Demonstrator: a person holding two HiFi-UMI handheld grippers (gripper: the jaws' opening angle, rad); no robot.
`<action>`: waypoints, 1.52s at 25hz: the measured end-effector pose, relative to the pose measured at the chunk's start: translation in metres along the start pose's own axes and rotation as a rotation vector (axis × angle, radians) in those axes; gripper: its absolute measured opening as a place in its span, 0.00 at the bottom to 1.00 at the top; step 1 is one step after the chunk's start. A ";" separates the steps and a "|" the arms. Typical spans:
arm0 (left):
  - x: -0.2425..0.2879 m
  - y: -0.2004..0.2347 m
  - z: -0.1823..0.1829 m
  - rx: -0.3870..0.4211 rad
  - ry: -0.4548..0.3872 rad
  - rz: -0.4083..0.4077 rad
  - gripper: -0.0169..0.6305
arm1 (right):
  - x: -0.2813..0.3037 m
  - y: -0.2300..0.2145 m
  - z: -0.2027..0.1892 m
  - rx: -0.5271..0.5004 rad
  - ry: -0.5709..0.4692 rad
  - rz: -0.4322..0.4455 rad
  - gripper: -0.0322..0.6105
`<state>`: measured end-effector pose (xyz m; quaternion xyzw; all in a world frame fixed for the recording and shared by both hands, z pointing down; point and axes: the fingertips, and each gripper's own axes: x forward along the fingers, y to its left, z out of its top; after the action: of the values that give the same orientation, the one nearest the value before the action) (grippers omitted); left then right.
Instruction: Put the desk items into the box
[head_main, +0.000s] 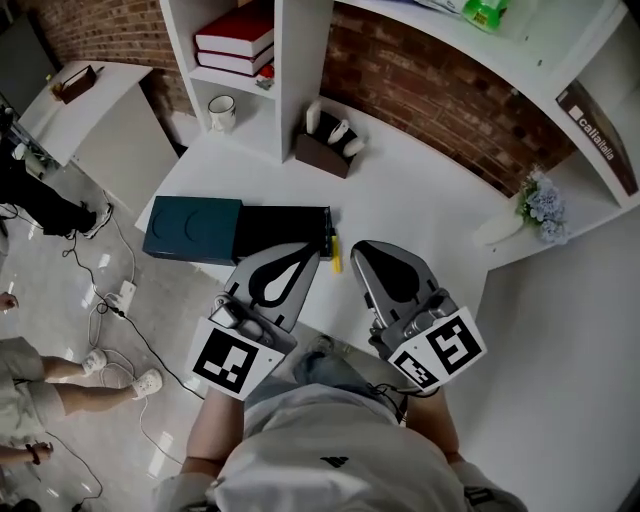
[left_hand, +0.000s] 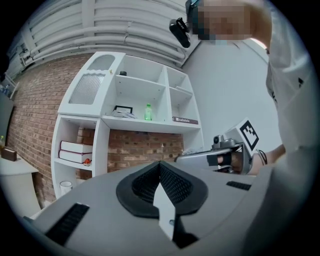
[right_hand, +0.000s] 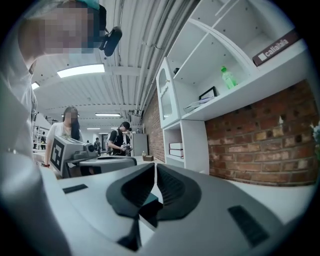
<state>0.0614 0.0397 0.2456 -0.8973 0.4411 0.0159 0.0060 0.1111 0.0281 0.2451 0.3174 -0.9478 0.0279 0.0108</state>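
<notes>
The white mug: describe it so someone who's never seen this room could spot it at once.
Find the white shelf unit against the brick wall. In its left column, the mug stands in the cubby just below the stacked red books. It is the only cup there, small and white.

Bright, even light from ceiling strip lamps (right_hand: 80, 71) casts soft shadows on the white desk (head_main: 420, 200), and both gripper views bulge and darken at their rounded edges.

Rough red brick wall (head_main: 430, 100); smooth matt white desk (head_main: 420, 200); matt teal box (head_main: 192, 228).
</notes>
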 end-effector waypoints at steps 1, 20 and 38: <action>0.005 -0.002 0.000 -0.002 -0.002 0.006 0.05 | -0.002 -0.007 -0.001 0.005 0.002 0.002 0.06; 0.048 0.014 -0.025 0.004 0.076 -0.059 0.05 | 0.017 -0.061 -0.044 0.091 0.065 -0.067 0.08; 0.076 0.070 -0.034 0.009 0.104 -0.277 0.05 | 0.057 -0.099 -0.114 0.159 0.255 -0.334 0.11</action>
<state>0.0531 -0.0638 0.2773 -0.9491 0.3130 -0.0336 -0.0108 0.1254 -0.0782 0.3661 0.4635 -0.8680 0.1403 0.1101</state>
